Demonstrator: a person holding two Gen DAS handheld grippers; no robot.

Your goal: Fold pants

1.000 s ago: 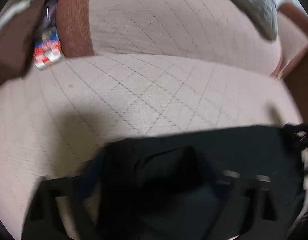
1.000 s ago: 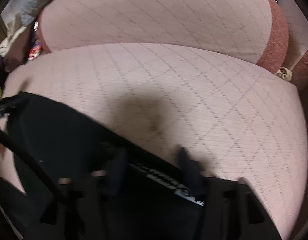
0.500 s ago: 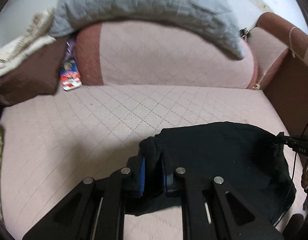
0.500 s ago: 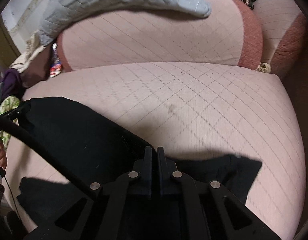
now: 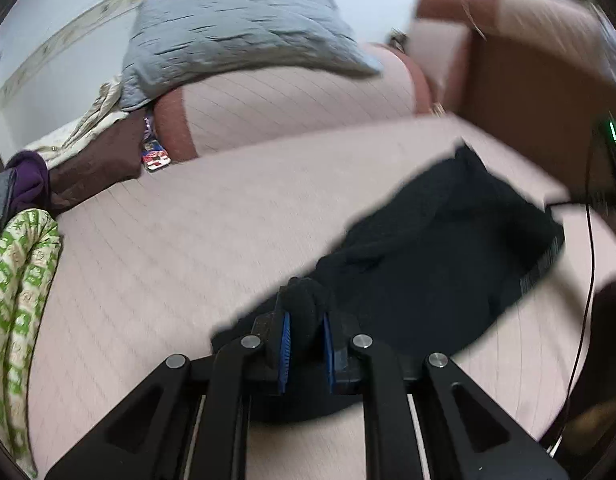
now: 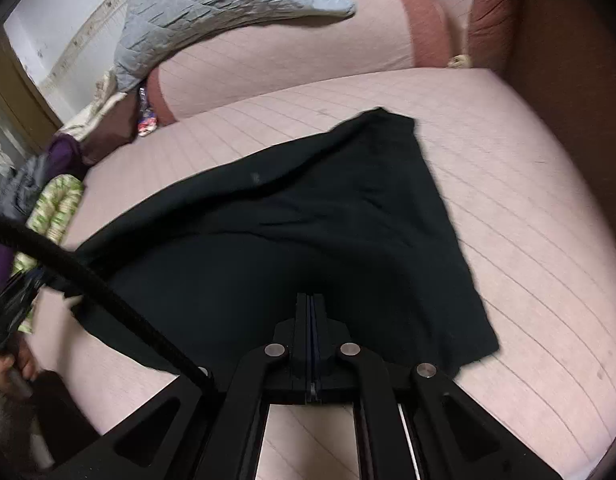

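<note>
Right wrist: grey quilt point(image 6: 211, 12) atop backrest, black cable point(image 6: 107, 300) crossing pants point(image 6: 308, 216)

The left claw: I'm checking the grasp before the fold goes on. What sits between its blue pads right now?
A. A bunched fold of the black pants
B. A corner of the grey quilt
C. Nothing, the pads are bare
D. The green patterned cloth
A: in the left wrist view the left claw has a thick bunch of the black pants pinched between its blue pads.
</note>
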